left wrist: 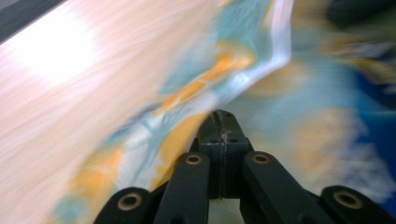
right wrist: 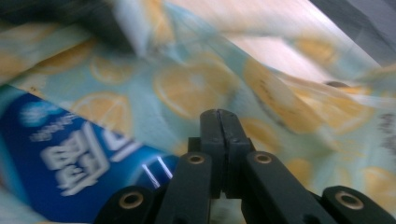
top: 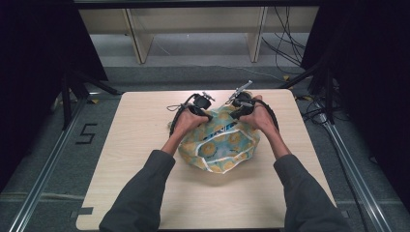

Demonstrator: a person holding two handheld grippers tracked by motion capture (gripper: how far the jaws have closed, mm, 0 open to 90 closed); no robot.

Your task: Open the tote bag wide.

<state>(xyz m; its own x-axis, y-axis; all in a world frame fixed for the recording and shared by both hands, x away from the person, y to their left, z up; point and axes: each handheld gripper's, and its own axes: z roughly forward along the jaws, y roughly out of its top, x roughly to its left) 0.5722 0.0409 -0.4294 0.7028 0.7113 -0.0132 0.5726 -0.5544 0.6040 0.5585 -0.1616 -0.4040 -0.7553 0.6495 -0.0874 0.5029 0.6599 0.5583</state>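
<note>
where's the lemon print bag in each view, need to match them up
High view: the lemon print bag lies mid-table between the two hands, crumpled, its far edge at the grippers.
Left gripper view: blurred, it runs from bottom left to upper right, ahead of the closed jaws.
Right gripper view: it spreads across the frame behind the closed jaws, lemon slices clear.
Shared landmark: the blue printed patch, lower left there, far right edge in the left gripper view, near the bag's top in the high view.

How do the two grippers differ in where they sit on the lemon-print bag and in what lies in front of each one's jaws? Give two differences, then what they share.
The left gripper sits at the bag's far left corner, the right gripper at its far right. Beyond the left gripper's jaws lie the bag's white edge and bare table; beyond the right's, lemon print and a blue packet. Both have jaws closed and are hand-held.
</note>
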